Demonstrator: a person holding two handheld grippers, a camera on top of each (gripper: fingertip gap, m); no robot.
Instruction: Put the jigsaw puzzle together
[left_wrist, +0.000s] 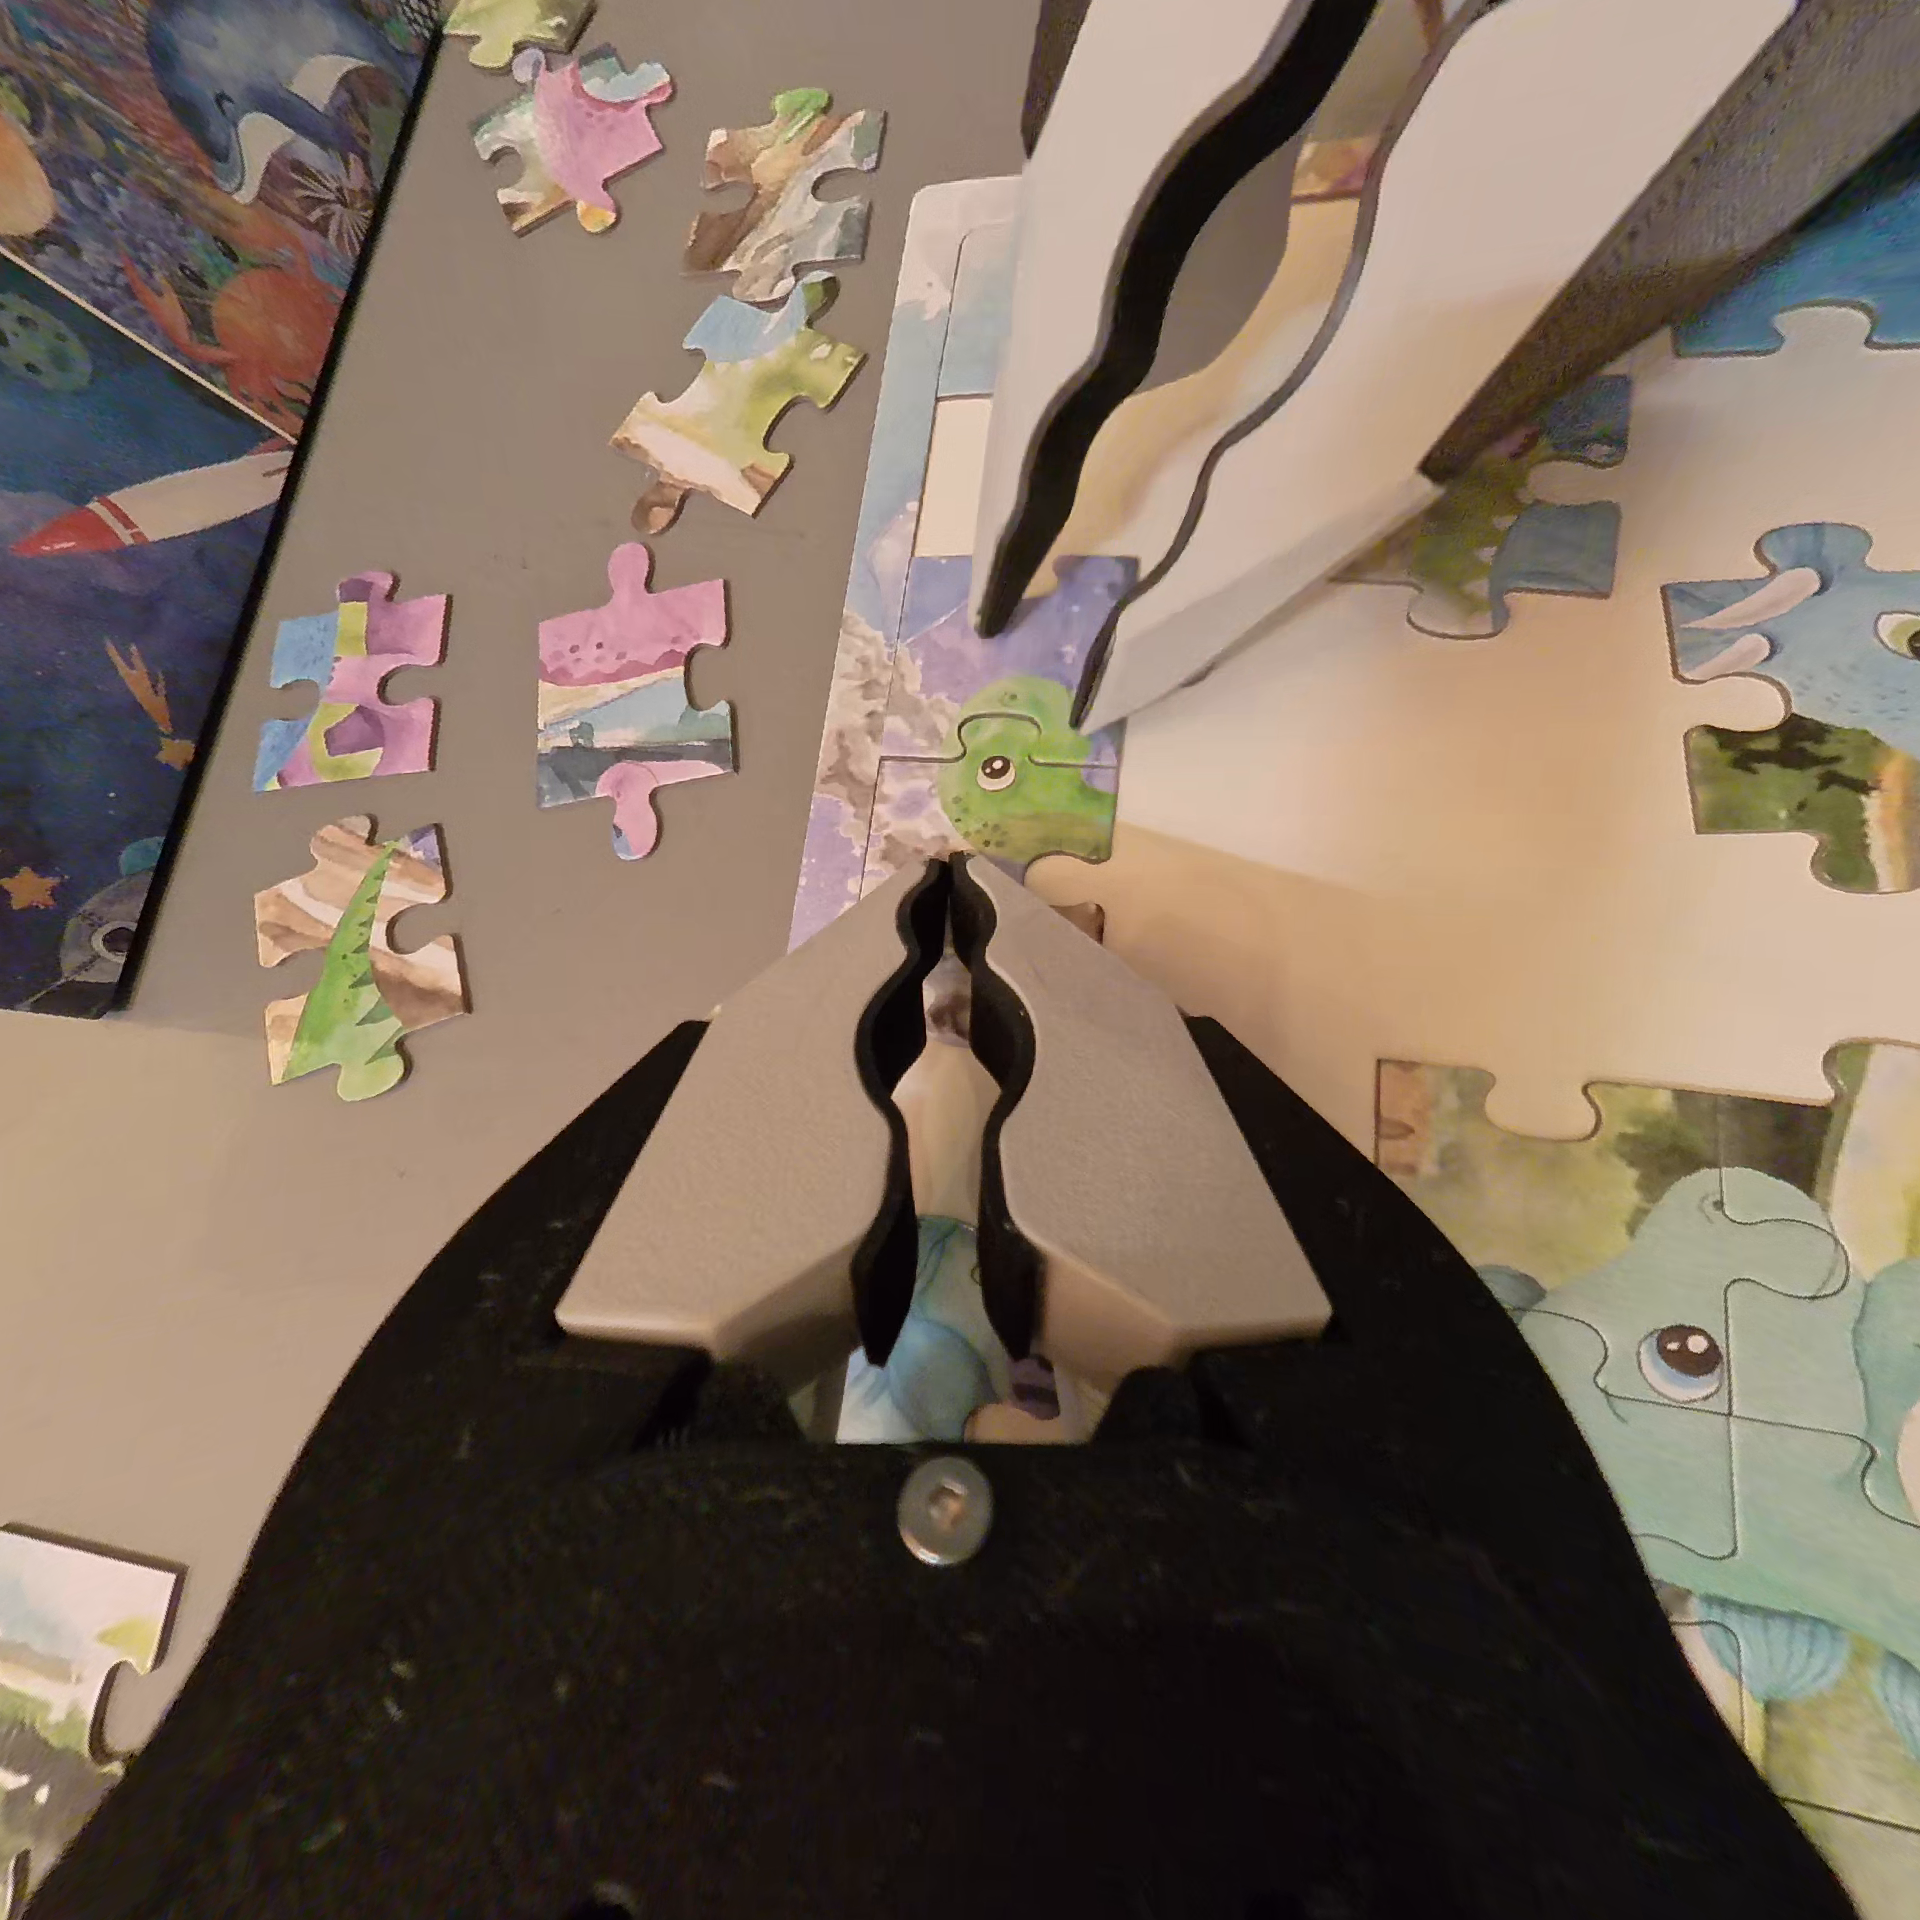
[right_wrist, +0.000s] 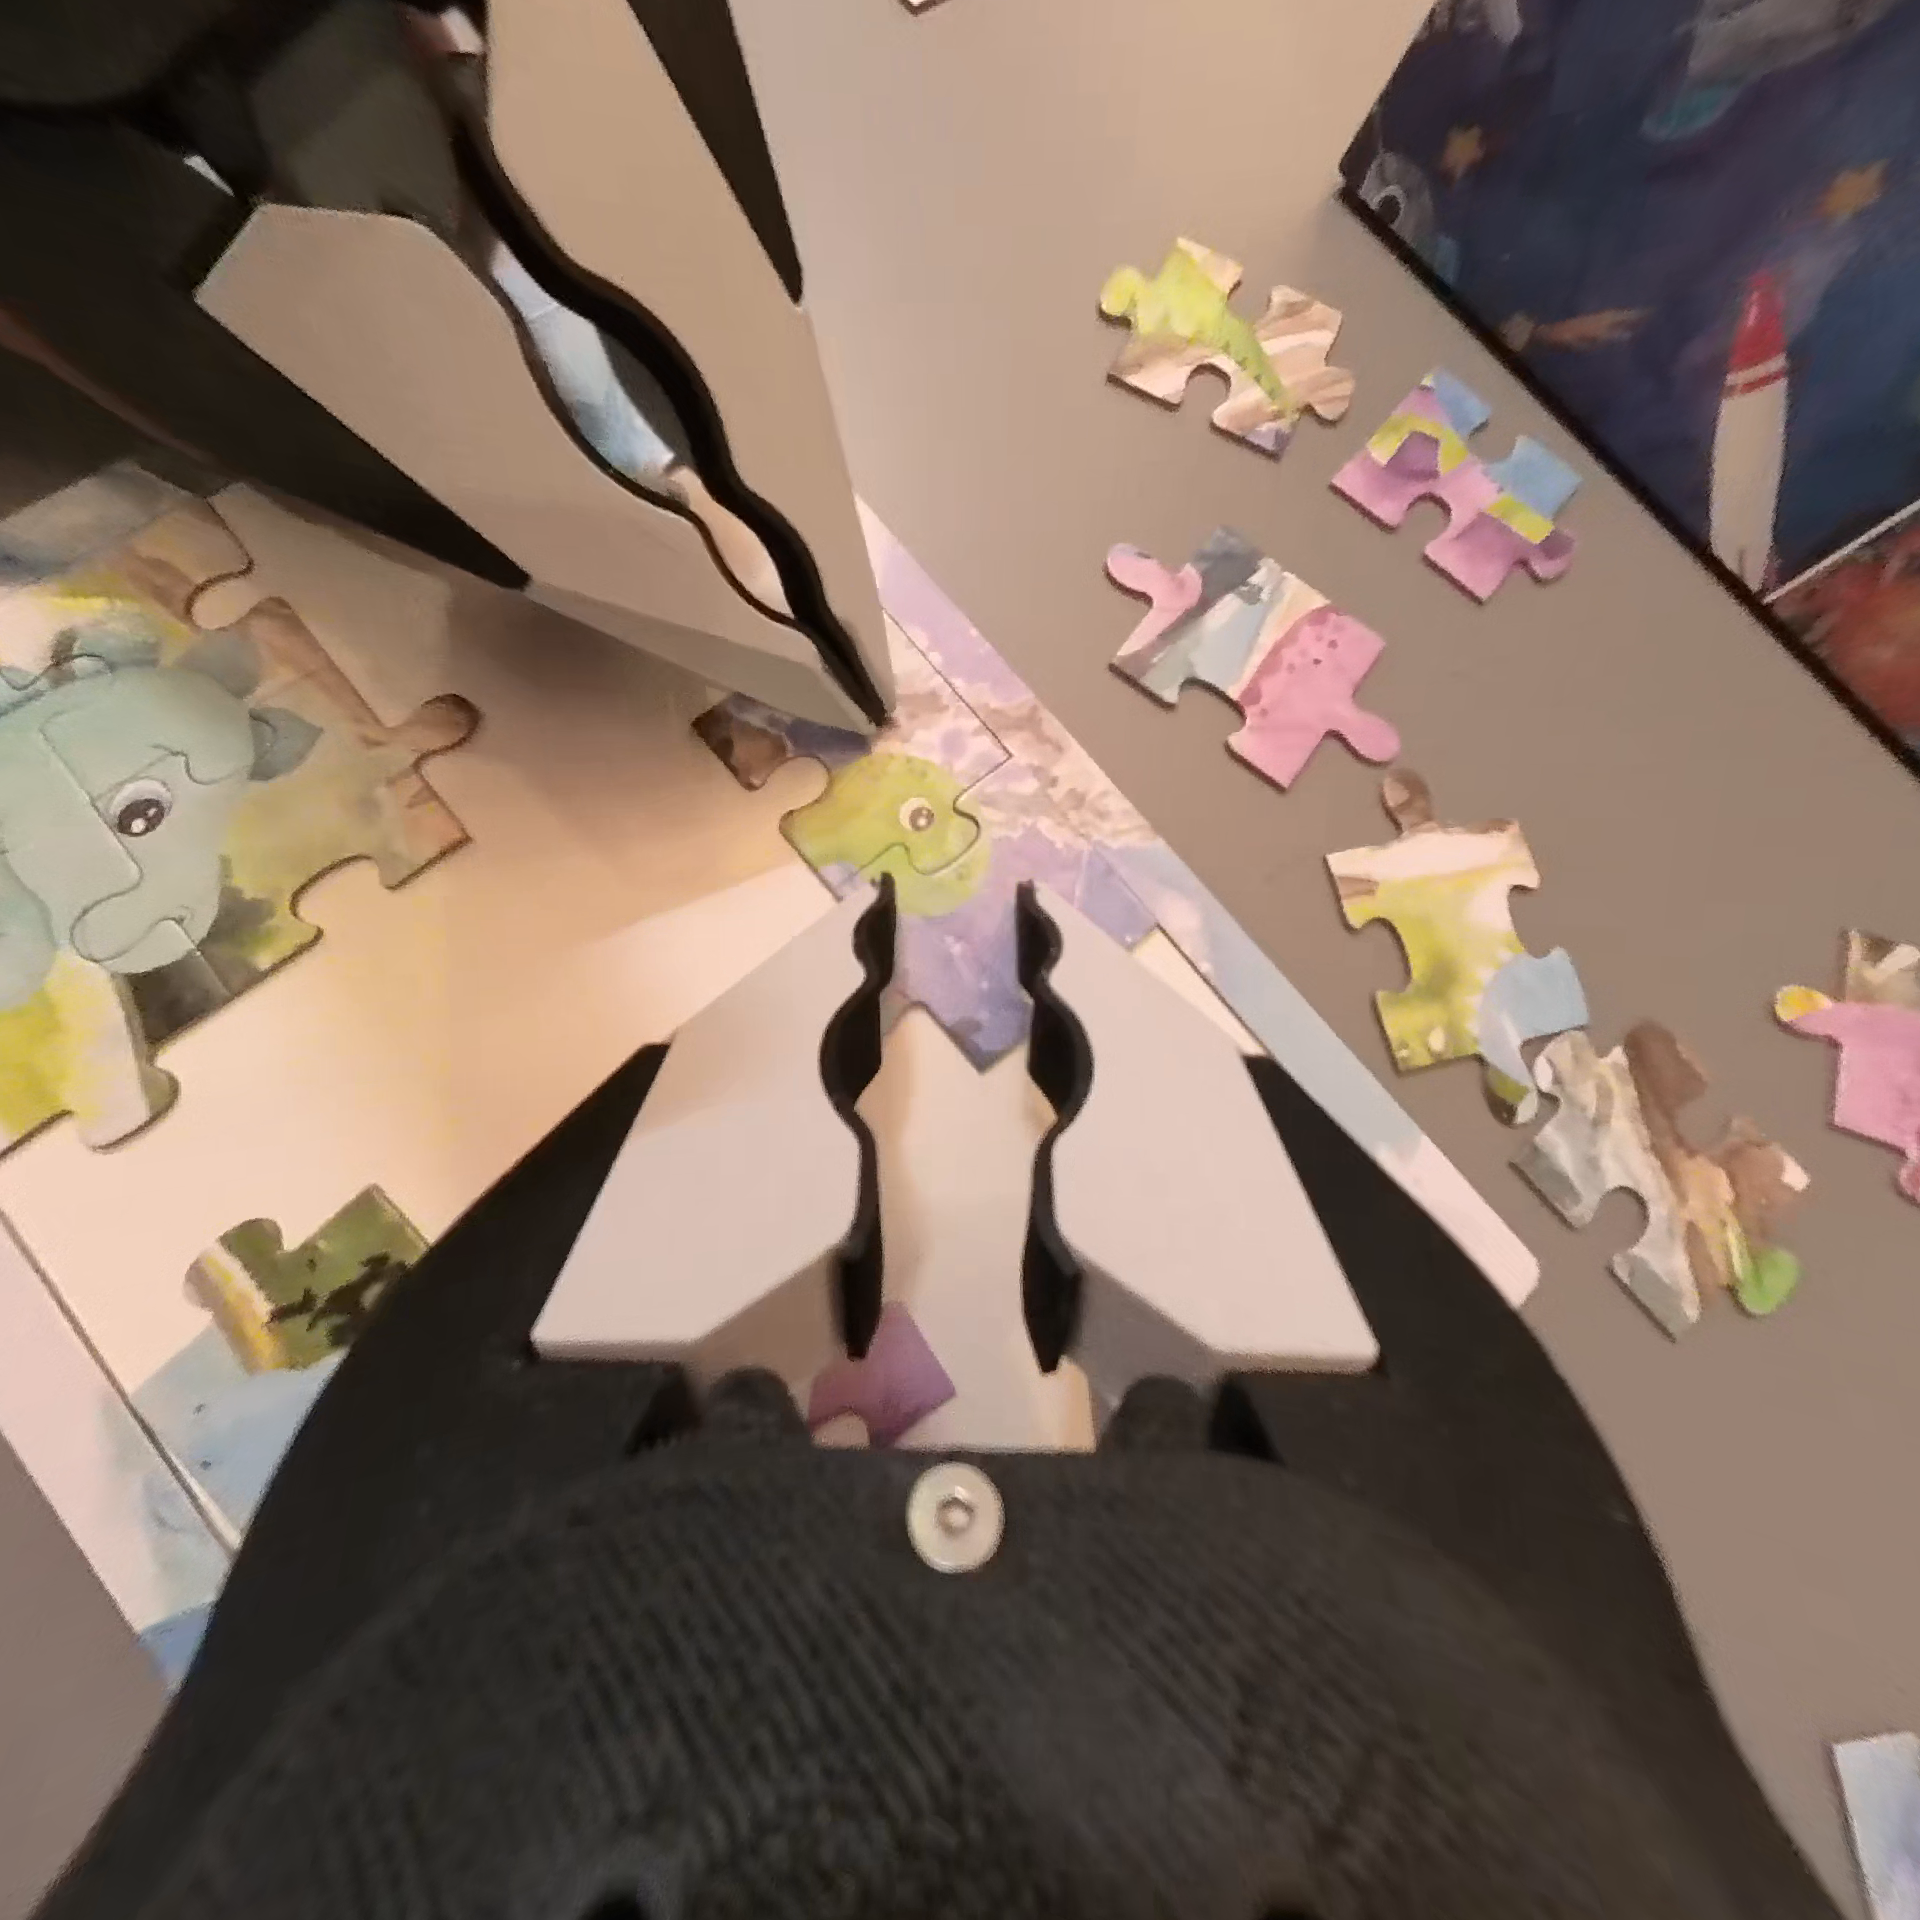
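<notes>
A jigsaw puzzle tray (left_wrist: 1299, 935) with a pale cream floor is lying flat on a grey table (left_wrist: 499, 436), and most of its floor is showing bare, giving open room toward the middle. Along the tray's edge nearest the loose pieces, a short run of fitted pieces is sitting, showing a green dinosaur head (left_wrist: 1023, 774) with one round eye on a lilac and blue sky. The left gripper (left_wrist: 951, 868) is hanging just at the lower end of that run, its grey fingers nearly pressed together with only a thin slit between them and nothing visibly held. The right gripper (right_wrist: 954, 899) is coming in from the opposite side, its jaws standing apart and empty, the tips resting on or just above the lilac piece (right_wrist: 961, 977) beside the green head; I cannot tell if they are touching it. Elsewhere in the tray, a joined cluster showing a teal elephant-like dinosaur face (left_wrist: 1683, 1382) is lying near one edge, and a blue dinosaur fragment (left_wrist: 1808, 665) is sitting well apart from it. Outside the tray, seven or so loose pieces (left_wrist: 634, 696) in pink, green and brown are lying spread on the table, none crowding the grippers. Beyond them, a dark blue picture board with a rocket (left_wrist: 114, 520) is bordering the table.
</notes>
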